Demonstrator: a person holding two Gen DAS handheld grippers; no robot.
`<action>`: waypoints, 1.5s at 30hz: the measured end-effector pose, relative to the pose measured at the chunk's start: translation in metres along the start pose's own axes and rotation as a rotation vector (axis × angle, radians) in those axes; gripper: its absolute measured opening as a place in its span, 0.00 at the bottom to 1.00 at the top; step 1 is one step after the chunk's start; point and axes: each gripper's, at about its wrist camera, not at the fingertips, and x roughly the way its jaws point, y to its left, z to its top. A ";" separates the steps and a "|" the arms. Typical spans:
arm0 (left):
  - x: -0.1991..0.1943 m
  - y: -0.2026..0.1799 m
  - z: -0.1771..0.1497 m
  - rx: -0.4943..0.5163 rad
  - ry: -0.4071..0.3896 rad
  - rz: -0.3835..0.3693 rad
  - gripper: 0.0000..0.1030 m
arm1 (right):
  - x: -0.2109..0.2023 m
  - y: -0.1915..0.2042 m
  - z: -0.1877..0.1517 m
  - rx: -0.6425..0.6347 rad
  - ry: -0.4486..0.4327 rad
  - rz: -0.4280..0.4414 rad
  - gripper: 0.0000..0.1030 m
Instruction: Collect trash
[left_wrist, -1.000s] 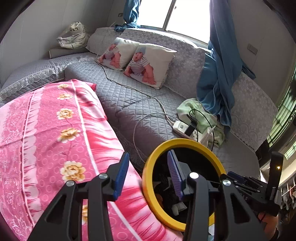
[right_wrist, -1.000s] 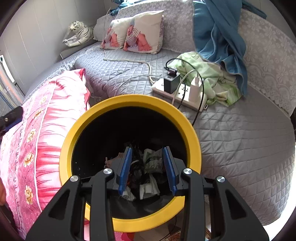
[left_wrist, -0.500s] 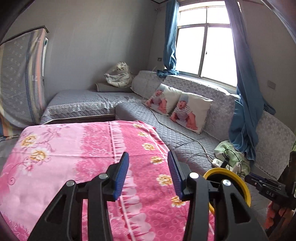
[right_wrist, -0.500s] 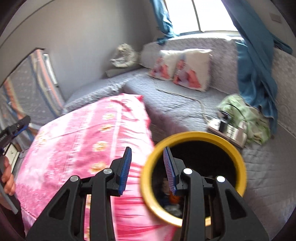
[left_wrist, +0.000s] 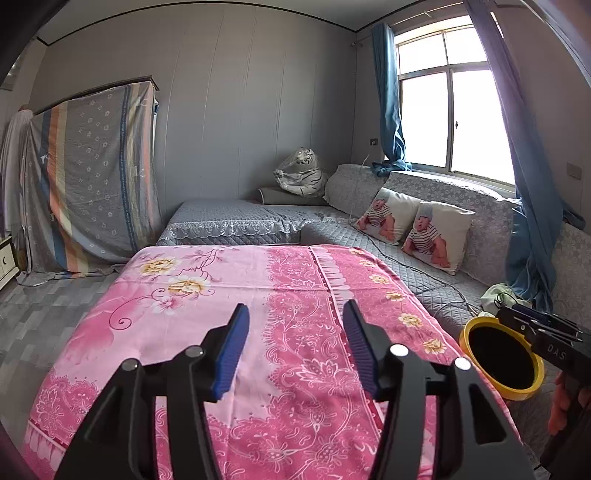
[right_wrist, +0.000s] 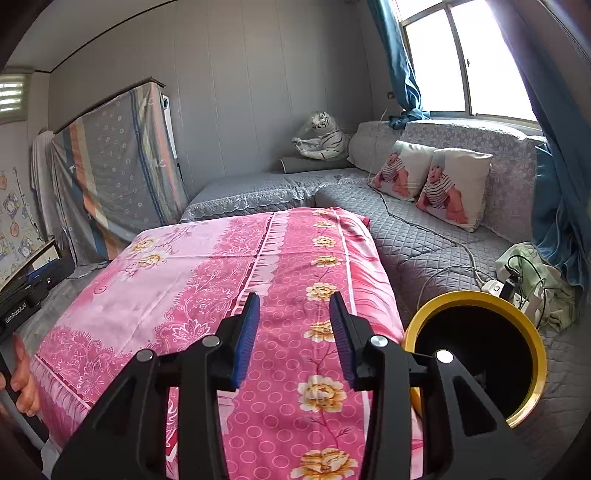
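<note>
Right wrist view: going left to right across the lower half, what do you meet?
Person's hand → pink floral bedspread → right gripper, jaws opening, nothing between them → yellow-rimmed black trash bin → crumpled green cloth.

Two bits of lettering can be read. The black body of the right tool (left_wrist: 554, 345), seen at four o'clock in the left wrist view, carries pale letters "DAS". The black body of the left tool (right_wrist: 22, 299), at nine o'clock in the right wrist view, carries white lettering "GenRobot.AI". Nothing else here bears readable text.
</note>
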 end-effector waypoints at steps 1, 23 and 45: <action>-0.003 0.002 -0.003 -0.011 -0.003 -0.008 0.52 | 0.001 0.005 -0.002 -0.006 -0.003 0.002 0.39; -0.027 0.010 -0.013 -0.083 -0.082 0.067 0.92 | -0.014 0.013 -0.020 0.009 -0.159 -0.064 0.92; -0.032 0.002 -0.005 -0.059 -0.126 0.078 0.92 | -0.016 0.008 -0.021 0.056 -0.168 -0.075 0.92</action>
